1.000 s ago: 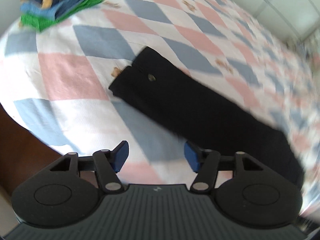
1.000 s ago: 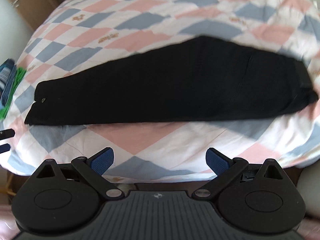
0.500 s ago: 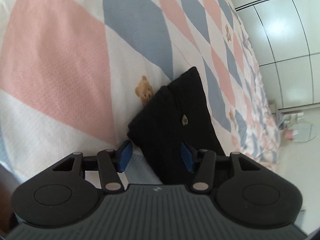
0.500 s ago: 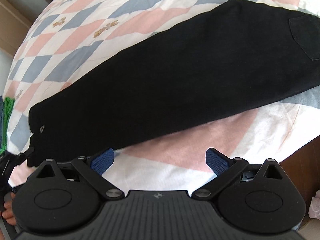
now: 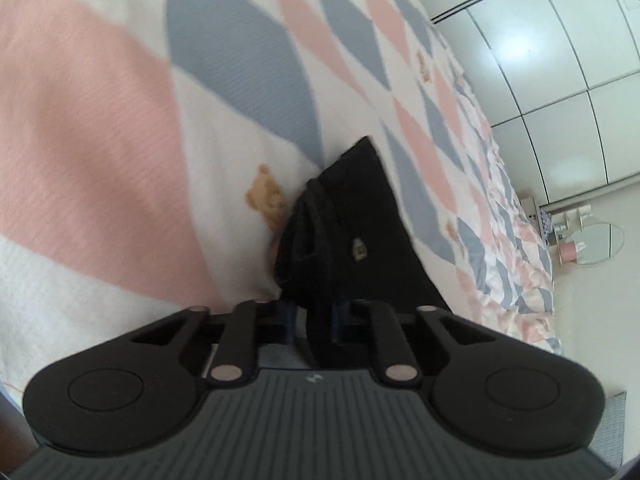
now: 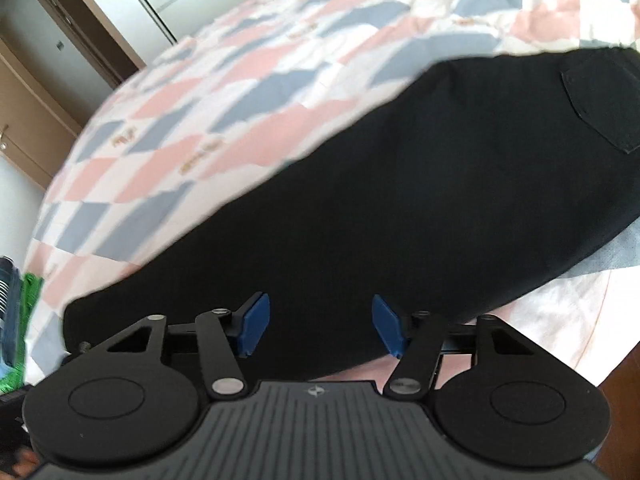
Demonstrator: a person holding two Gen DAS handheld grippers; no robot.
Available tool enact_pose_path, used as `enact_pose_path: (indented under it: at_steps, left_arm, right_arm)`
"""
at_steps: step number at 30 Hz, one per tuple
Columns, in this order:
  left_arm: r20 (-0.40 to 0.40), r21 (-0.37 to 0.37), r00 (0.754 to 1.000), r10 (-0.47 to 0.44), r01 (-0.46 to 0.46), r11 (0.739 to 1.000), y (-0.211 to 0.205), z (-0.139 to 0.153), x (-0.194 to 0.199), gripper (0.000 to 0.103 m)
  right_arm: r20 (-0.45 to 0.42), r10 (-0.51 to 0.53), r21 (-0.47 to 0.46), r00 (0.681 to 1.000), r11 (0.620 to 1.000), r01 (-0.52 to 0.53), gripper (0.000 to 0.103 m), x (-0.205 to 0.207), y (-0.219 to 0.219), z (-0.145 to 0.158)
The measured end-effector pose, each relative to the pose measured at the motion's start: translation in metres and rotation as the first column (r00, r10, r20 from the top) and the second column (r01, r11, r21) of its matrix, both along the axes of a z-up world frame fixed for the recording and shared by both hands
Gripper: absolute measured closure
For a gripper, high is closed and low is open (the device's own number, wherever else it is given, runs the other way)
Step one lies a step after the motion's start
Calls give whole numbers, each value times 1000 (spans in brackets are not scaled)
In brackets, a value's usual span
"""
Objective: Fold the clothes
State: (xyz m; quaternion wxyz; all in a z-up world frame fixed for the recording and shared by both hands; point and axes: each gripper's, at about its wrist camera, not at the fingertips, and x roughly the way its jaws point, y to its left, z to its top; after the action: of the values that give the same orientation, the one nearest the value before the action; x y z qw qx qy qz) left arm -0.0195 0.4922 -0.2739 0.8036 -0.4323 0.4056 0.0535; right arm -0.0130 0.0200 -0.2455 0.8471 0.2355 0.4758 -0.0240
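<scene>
1. This was pretty clearly a bedroom in somebody's home.
2. A bed (image 5: 100, 128) filled most of both views, covered in a pink, blue and white diamond quilt with little teddy bears (image 5: 266, 198) printed on it.
3. White wardrobe doors (image 5: 560, 60) ran along one wall.
4. A small round mirror (image 5: 596, 244) sat off near the bed's corner.
5. A brown wooden door (image 6: 86, 36) was at the back.

One black trousers (image 6: 400, 200), one quilt (image 5: 100, 120), two claws (image 5: 312, 322) (image 6: 320, 326)
</scene>
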Motion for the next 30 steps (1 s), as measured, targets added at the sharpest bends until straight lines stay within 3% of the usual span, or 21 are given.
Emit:
enact_pose_path:
  at_steps: [2,4,6,8,11,15,19,22,23,25,26,28,30]
  left_arm:
    - [49,141,997,-66,58,988,-19,26,7,95]
    - [124,317,972,-198,150,937,-52,61,16,96]
    - [190,436,924,-332,224,872,-92,93,23,96]
    - [238,494,869,-435,277,824,-136,117,30,96]
    - [290,556,761,-580,359,749,-216,139,40,96]
    - [295,551,628,-720,504,665,-326,119,49,96]
    - [138,562,522,-842,659,501,-421,48,47,96]
    - [18,615,501,-865,677,404,-451,8,34,94]
    - [-4,623,495,-869,681,385,-455,1,31,94]
    - [-7,621,485,-875,687,376,-451,6,30,93]
    - [-16,624,464,-886,696,354,-449,9,31,90]
    - [-43,640,402,-915,714,284,-446,18,30,85]
    - [-57,657,341,-938,721,222,-442,29,23,81]
  right_arm:
    - [-14,-13,40,1000,999,14,47,3,-18,-5]
    - [-1,-19,71,1000,997,19,47,0,-38,-2]
    - [14,-25,100,1000,995,23,47,-4,-58,2]
    - [32,-35,109,999,994,31,47,-8,-83,8]
    - [53,-74,122,996,990,68,47,-14,-125,18]
    - [77,-141,138,987,982,130,47,-25,-178,23]
    - [51,-191,224,980,959,176,41,-29,-219,6]
    - [3,-163,370,987,917,151,37,-20,-235,-14]
    - [-4,-146,420,989,897,134,36,-15,-236,-19]
    - [-30,-95,528,995,844,96,34,-2,-235,-33]
    - [-40,-68,580,997,811,79,34,5,-234,-40]
    - [-100,-38,661,994,744,95,33,19,-226,-56]
    - [-182,-29,693,983,706,149,34,29,-219,-71]
